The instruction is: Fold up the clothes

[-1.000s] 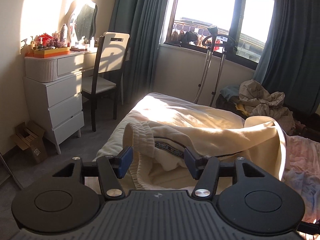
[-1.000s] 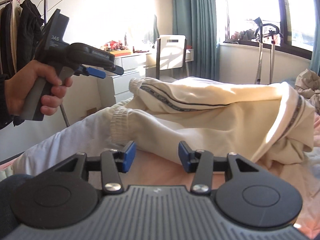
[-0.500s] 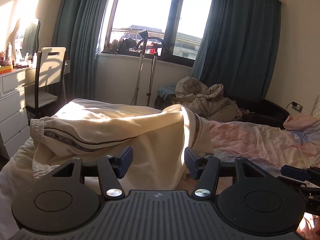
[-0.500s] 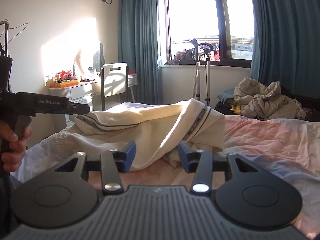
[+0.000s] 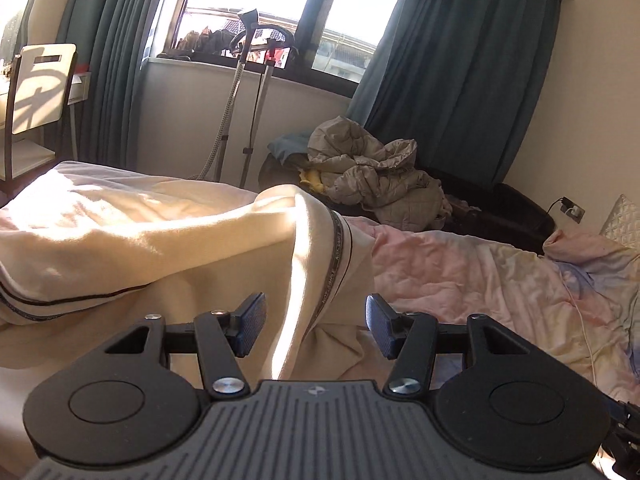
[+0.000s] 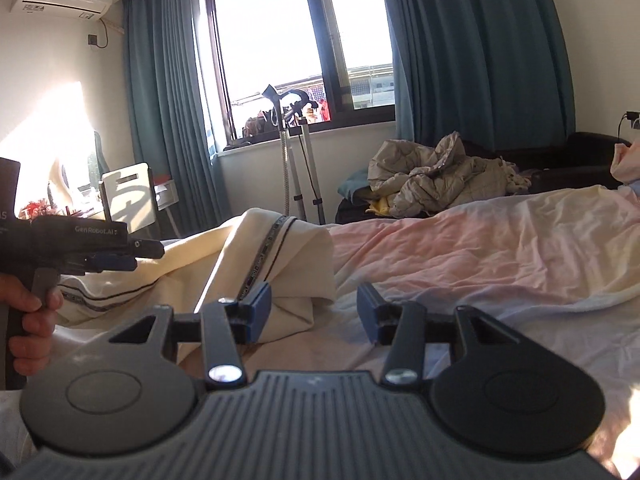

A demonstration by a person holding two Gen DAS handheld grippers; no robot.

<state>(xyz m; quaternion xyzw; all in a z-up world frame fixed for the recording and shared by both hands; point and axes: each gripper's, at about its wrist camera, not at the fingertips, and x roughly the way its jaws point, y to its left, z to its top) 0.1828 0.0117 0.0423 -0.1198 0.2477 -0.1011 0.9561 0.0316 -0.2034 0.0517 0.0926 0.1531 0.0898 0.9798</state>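
Observation:
Cream trousers with a dark patterned side stripe lie bunched on the bed; in the right wrist view the cream trousers show left of centre. My left gripper is open just in front of their folded right end, its blue pads clear of the cloth. My right gripper is open too, low over the sheet, its left pad close to the trousers' corner, touching or not I cannot tell. A hand holds the left gripper's handle at the left edge of the right wrist view.
A pink and cream sheet covers the bed to the right. Beyond the bed lie a heap of grey bedding on a dark couch, a garment steamer stand under the window and a white chair at far left.
Both views have swung right, from the dresser side toward the window, the couch and the pink sheet. Both grippers have travelled along the trousers to the folded right end. Both stay open.

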